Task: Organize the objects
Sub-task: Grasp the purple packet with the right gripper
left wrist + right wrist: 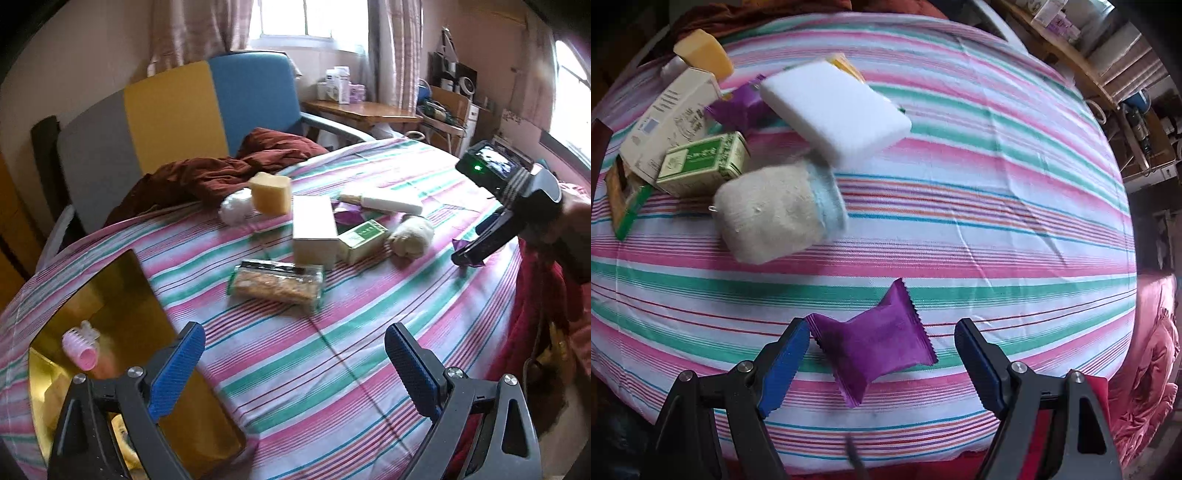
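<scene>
Striped cloth (332, 350) covers the tabletop: pink, green, white bands, soft woven look, w/ faint creases. All places below are given rel. to the tall white box (314, 229).

Gold tray (122, 295), shiny, flat-walled, lies well to the near left of the box, at the cloth's edge. Inside it: a pink ribbed hair roller (83, 349), cylinder shape. Rest of tray partly hidden behind left tool (293, 365).

Dark red cloth (221, 170), crumpled, lies behind the box at the far left.

The box itself is plain cardboard, rectangular. Snack pack (277, 284), clear wrap w/ green ends, lies just in front of it. Green-and-cream carton (362, 238) is just to its right, touching or nearly. Rolled cream sock (412, 234), fuzzy knit, sits right of the carton. White foam sponge block (834, 110), smooth, rounded corners, lies behind the carton. Yellow sponge (269, 194), porous, behind the box to the left, w/ a white fluffy wad (236, 206) beside it.

Purple sachet (871, 343), glossy, zigzag-cut ends, pillow shape, lies well to the right of the box, near the cloth's right edge.

Right tool (881, 354) points down over the sachet, fingers apart on either side; left blue pad (783, 373) is just at the sachet's corner, right pad clear of it. Not clamped. Left tool: fingers wide apart, nothing between.
</scene>
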Available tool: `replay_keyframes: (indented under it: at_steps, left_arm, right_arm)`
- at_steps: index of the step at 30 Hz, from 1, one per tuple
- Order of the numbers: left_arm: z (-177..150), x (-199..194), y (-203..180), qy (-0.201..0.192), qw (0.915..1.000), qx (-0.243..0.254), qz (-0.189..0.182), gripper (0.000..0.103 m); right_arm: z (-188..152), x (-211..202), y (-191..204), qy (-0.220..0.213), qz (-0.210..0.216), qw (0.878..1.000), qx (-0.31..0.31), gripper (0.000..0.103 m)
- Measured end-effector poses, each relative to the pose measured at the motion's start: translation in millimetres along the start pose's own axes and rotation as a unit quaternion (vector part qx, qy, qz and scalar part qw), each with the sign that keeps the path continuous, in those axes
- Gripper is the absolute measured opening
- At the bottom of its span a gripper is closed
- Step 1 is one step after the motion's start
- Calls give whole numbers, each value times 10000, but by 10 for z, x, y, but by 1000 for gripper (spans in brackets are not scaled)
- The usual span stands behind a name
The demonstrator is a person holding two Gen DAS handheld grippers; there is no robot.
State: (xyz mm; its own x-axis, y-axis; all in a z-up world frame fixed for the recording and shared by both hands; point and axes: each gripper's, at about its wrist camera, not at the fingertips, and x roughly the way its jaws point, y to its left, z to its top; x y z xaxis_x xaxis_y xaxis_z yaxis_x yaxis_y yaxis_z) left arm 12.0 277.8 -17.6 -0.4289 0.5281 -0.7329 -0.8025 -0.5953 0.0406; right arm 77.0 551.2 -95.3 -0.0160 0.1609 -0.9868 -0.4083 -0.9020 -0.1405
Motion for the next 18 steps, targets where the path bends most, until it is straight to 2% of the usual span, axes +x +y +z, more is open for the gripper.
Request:
replay_keyframes:
  at_steps: [2, 4, 5, 12, 18]
  left_arm:
    - [29, 47, -50, 23, 10000, 72, -47, 98]
    - [79, 101, -96, 37, 9998, 148, -100, 98]
    - [106, 124, -118, 32, 9997, 182, -130, 98]
    - [338, 362, -275, 1, 9976, 538, -433, 98]
    - [552, 710, -414, 113, 9920, 943, -838, 92]
  right_arm:
    - [10, 23, -14, 68, 50, 10000, -2, 80]
    - [-4, 48, -9, 144, 42, 9999, -27, 65]
    - [-10, 49, -6, 159, 29, 9999, -34, 65]
    - [-100, -120, -122, -352, 347, 9984, 263, 46]
    - [-167, -244, -228, -619, 579, 9955, 434, 45]
